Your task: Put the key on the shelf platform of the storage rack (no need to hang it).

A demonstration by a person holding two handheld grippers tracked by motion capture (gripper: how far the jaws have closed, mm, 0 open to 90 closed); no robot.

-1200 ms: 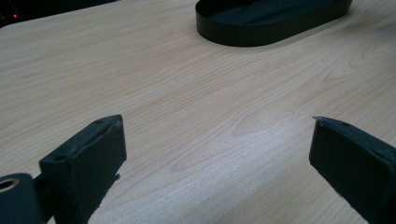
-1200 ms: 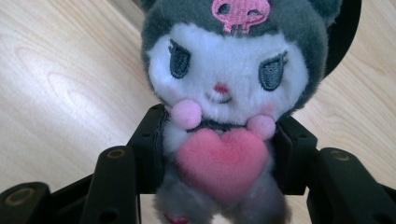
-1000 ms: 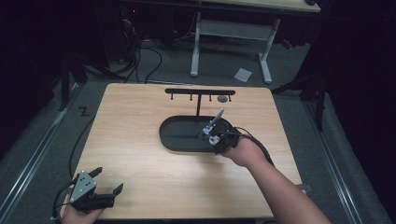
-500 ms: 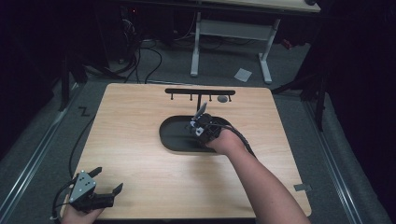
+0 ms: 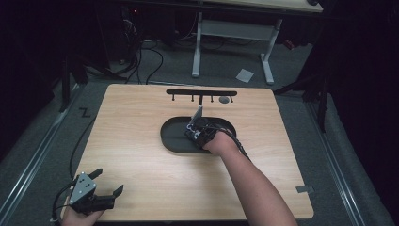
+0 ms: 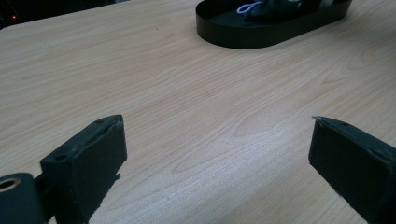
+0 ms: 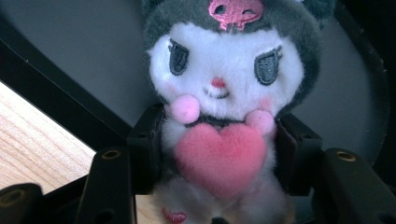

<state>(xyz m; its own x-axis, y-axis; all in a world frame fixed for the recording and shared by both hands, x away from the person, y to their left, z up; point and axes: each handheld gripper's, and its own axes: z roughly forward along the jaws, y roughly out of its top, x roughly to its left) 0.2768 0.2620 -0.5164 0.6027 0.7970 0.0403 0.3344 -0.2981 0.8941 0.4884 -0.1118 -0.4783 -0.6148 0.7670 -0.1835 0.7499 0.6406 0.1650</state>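
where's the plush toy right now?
The plush toy sits between the right gripper's jaws, which press on its body, over the black oval tray mid-table, just in front of the hook rack.

No lettering, brand or number is legible from my grippers or from above. The plush toy (image 7: pixel 229 93) I grip bears, perhaps, only a pink skull emblem (image 7: pixel 235 12) on its hood.

Left tongs (image 5: pixel 109 192) wide open and low; right tongs (image 7: pixel 219 135) clamped, forearm outstretched
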